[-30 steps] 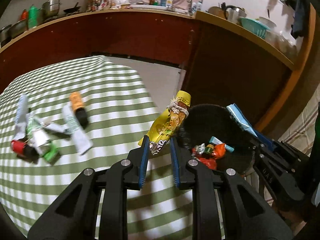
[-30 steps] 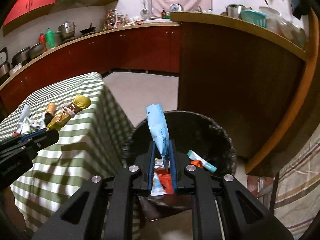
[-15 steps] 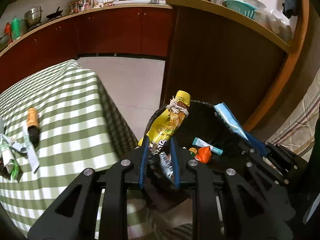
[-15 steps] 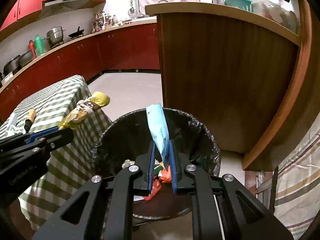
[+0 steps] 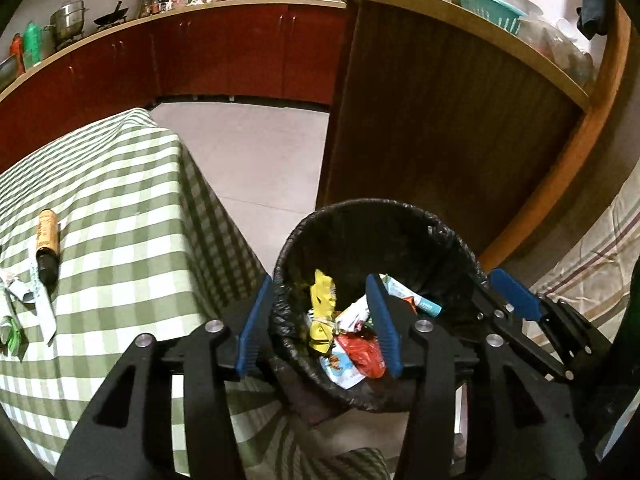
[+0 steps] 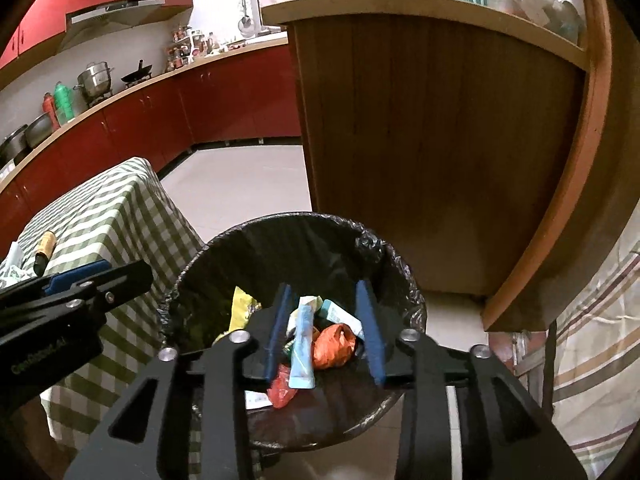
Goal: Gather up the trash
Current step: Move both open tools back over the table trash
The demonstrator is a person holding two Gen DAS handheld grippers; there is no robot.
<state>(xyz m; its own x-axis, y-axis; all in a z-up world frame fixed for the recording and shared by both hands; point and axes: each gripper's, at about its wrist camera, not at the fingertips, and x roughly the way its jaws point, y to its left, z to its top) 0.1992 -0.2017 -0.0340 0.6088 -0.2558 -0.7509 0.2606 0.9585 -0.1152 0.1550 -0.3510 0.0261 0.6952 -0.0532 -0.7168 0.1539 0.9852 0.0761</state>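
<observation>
Trash bin [image 5: 400,220], black liner, sits directly below and ahead of both claws. Yellow snack wrapper [image 5: 322,308] now lies inside it, under the left gripper [image 5: 320,320], clear of both pads. Pale blue tube [image 6: 302,344] lies in the bin beneath the right gripper [image 6: 324,328], on the orange and red wrappers, also free of the pads

Both claws: jaws have just been opening, now standing part-way apart with nothing gripped between them; only the bin contents show through the gaps

Step in hand, as I judge it: release over the bin, done for this pair of items. Both drops landed inside the rim

Remaining trash: orange-and-black tube [image 5: 47,246] and the crumpled white and green wrappers [image 5: 16,312] on the green checked tablecloth [image 5: 120,200], well off to the left of the left claw

Next move calls for: lift both claws clear of the bin rim, swing left back over the table, keep jaws apart, come down on the tube across its narrow width. Flat wrappers likely need a pinch at a raised crease
</observation>
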